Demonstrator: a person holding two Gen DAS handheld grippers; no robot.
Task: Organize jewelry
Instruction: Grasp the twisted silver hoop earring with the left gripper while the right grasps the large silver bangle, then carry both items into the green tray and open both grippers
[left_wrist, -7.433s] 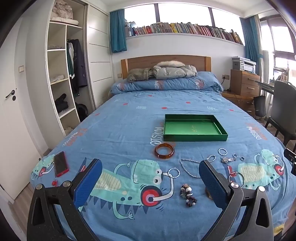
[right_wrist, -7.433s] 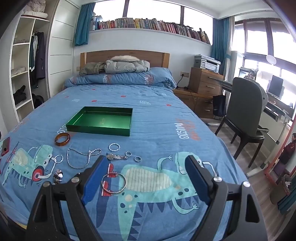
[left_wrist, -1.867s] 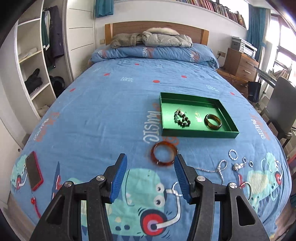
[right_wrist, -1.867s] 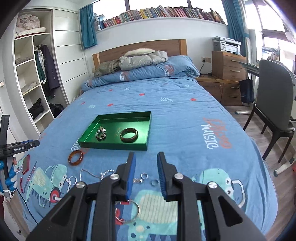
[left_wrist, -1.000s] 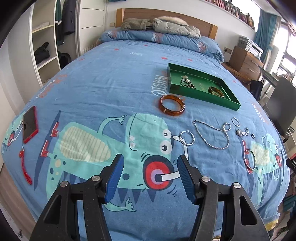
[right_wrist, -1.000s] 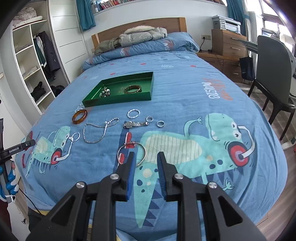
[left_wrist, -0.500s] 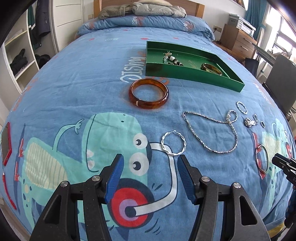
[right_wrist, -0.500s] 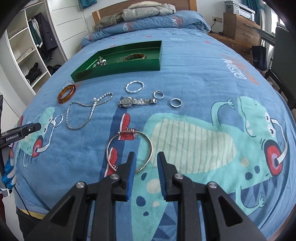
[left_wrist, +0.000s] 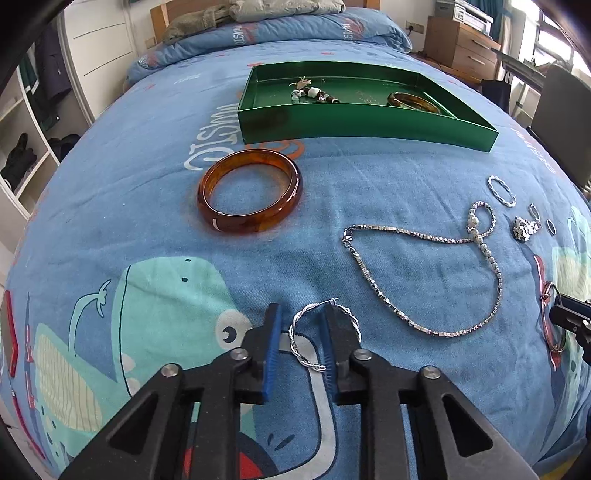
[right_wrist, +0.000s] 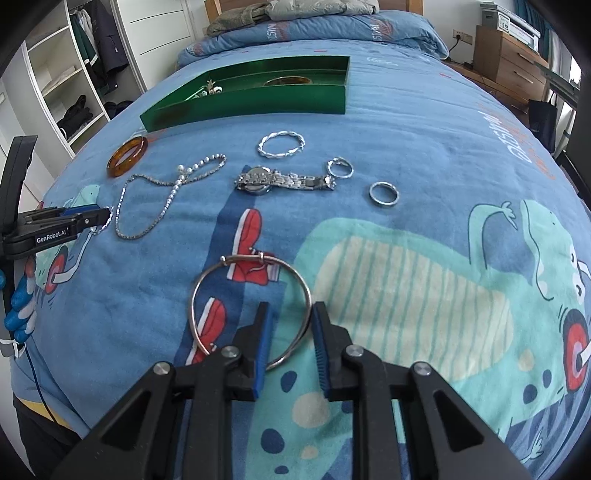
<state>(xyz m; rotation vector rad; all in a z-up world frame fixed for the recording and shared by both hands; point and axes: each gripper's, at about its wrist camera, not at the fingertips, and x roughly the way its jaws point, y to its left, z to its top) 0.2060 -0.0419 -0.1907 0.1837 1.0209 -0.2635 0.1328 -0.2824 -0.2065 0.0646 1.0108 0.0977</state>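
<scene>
Two pieces lie in the green tray (left_wrist: 369, 122) at twelve o'clock; roughly eight remain on the bed (left_wrist: 147, 229). My left gripper (left_wrist: 301, 341) jaws are closing around the twisted hoop (left_wrist: 308, 338), my right gripper (right_wrist: 290, 345) jaws around the thin bangle (right_wrist: 251, 310), seemingly not yet pinched.

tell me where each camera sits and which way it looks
Left wrist: on the left gripper, looking down its fingers at a twisted silver hoop between the closing jaws.
Right wrist: on the right gripper, looking down at a thin silver bangle; a gloved hand shows at the left edge.
Both see the green tray, amber bangle and chain necklace.
</scene>
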